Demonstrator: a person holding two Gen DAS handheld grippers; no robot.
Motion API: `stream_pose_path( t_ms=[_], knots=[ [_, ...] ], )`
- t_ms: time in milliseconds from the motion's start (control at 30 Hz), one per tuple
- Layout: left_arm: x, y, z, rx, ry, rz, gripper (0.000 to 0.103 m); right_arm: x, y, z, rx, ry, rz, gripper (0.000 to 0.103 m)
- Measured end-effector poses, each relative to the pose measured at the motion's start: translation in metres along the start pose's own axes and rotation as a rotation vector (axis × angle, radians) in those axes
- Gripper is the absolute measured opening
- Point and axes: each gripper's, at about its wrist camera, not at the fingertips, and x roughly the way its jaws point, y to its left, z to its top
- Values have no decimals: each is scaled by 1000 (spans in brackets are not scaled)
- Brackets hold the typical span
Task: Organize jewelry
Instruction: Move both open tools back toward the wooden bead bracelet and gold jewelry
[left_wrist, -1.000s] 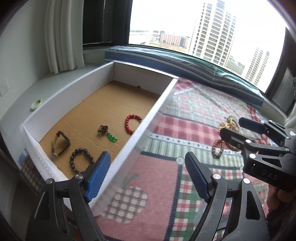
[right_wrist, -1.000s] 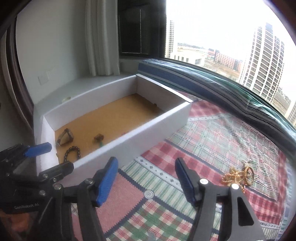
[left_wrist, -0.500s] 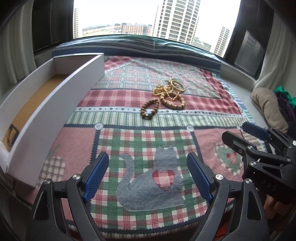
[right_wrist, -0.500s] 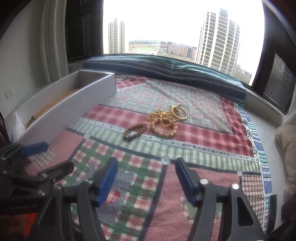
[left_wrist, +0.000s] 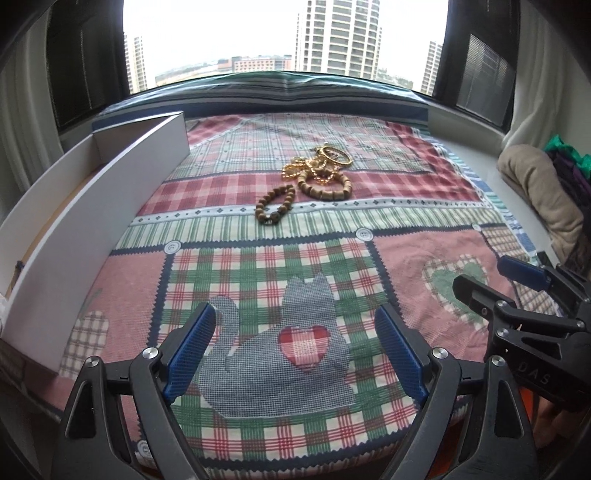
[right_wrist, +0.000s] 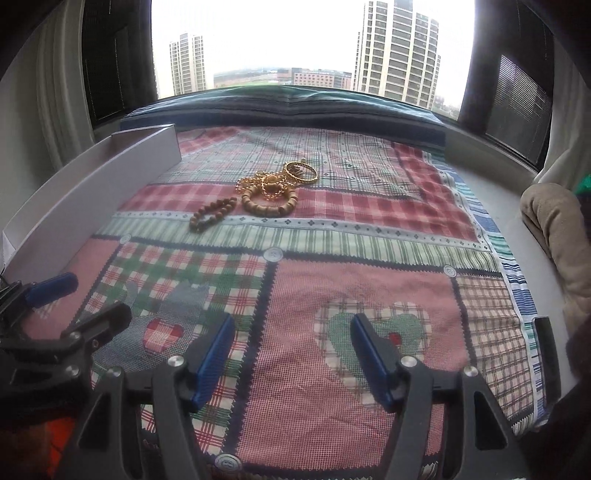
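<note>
Both grippers have swung away from the white open-topped box (left_wrist: 92, 192) since a second ago, and now face the patchwork quilt (left_wrist: 295, 266) squarely, the box lying off to their left. The left gripper (left_wrist: 295, 347) and the right gripper (right_wrist: 291, 354) each hover with blue pads spread wide apart, holding nothing.

Well ahead of both, on the quilt, lies the jewelry: a small brown round-bead bracelet (left_wrist: 275, 205) nearest, just beyond it a chunkier tan wooden-bead bracelet (left_wrist: 325, 186) with a tangle of gold chain (left_wrist: 308, 168) draped over it, and a gold bangle (left_wrist: 336, 155) farthest.

I'd judge the beaded loops light and floppy, easiest pinched across one side of the strand. The chain looks slippery and likely to snag its neighbours, so the lone small bracelet seems the cleanest first pick.
</note>
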Motion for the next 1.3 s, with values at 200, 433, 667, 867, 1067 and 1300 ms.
stream_pose_path(
  t_ms=[200,433,667,867,1067,1300],
  knots=[
    [2,1,-2,8,2,28,94,1,-2,-3,6,-4,-8,74],
    [14,4,-8,-3,58,31,94,-2,-5,-4,17,-23,-7,78],
    [28,5,-12,39,118,78,101,10,-10,-7,40,8,-11,78],
    [31,6,-7,52,107,5,101,20,-8,-9,41,36,10,78],
    [40,5,2,48,124,1,101,29,-7,-7,43,63,53,78],
    [51,14,18,18,134,-10,101,37,-7,-2,53,78,68,78]
  ],
)
